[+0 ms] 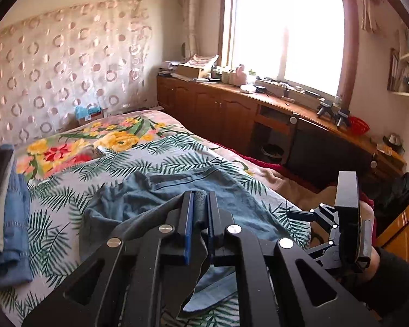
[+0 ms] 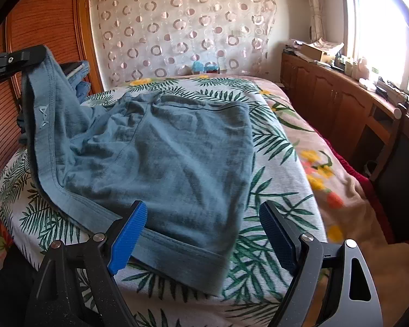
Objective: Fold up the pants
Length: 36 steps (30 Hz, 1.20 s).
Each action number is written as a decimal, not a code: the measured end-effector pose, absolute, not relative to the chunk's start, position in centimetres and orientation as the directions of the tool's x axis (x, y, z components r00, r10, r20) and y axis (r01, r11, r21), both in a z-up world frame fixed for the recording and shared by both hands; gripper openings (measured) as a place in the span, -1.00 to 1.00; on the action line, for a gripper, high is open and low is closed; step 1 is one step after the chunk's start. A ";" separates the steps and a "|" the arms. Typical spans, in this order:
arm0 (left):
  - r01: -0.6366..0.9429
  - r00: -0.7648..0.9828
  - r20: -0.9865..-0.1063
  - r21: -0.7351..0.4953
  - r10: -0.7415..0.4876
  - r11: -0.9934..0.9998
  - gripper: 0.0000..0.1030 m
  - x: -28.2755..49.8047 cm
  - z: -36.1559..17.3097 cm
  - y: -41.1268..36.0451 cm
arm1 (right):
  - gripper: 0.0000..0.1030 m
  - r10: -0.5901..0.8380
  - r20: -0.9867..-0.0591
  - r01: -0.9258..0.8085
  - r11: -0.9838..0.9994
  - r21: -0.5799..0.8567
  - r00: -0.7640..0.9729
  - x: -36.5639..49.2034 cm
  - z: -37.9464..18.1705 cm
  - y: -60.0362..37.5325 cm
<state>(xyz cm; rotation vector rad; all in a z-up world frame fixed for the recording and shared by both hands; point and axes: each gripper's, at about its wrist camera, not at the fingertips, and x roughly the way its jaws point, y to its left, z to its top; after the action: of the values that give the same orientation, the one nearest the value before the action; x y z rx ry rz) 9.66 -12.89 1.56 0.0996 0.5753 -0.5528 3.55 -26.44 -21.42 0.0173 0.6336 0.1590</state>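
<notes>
Our left gripper [image 1: 200, 212] pinches the pants [image 2: 163, 158] waistband, lifted at ten o'clock. Right gripper [image 2: 201, 231] gapes wide, empty. Soft, light, floppy knit: we'd grip hems.

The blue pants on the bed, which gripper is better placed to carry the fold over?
Left, probably. The left gripper is already shut on the waistband of the blue pants, lifting it. The right gripper is open over the near hem, gripping nothing.
</notes>
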 end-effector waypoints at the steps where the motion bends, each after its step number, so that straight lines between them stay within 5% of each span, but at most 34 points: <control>1: 0.523 0.698 -0.542 -0.060 -0.468 0.850 -0.80 9.7 1.5 -13.2 | 0.66 0.151 -0.586 -0.139 0.988 0.065 0.796 3.4 -21.4 -26.5; 7: 0.505 0.702 -0.549 -0.065 -0.454 0.861 -0.73 9.9 0.7 -13.5 | 0.67 0.143 -0.577 -0.122 0.990 0.076 0.804 2.6 -21.4 -27.2; 10: 0.486 0.723 -0.549 -0.026 -0.419 0.874 -0.44 9.6 0.2 -13.4 | 0.67 0.141 -0.578 -0.116 0.990 0.079 0.804 2.3 -21.7 -27.1; 16: 0.458 0.723 -0.555 -0.060 -0.411 0.887 0.58 9.7 -0.5 -11.9 | 0.67 0.151 -0.582 -0.123 0.989 0.087 0.799 2.6 -21.7 -26.5; 22: 0.415 0.713 -0.589 -0.082 -0.380 0.906 0.61 10.2 -2.5 -10.0 | 0.66 0.173 -0.576 -0.151 0.985 0.087 0.799 2.8 -21.4 -26.1; 36: 0.334 0.658 -0.691 -0.089 -0.299 0.939 0.61 9.1 -9.5 -7.6 | 0.07 0.291 -0.578 -0.270 0.955 0.124 0.762 5.3 -21.3 -23.5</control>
<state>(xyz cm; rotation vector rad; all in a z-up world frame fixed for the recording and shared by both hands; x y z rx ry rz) 9.07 -7.59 -9.49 0.0470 0.7743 -0.3585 5.26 -23.50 -21.32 0.0340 0.6343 0.3049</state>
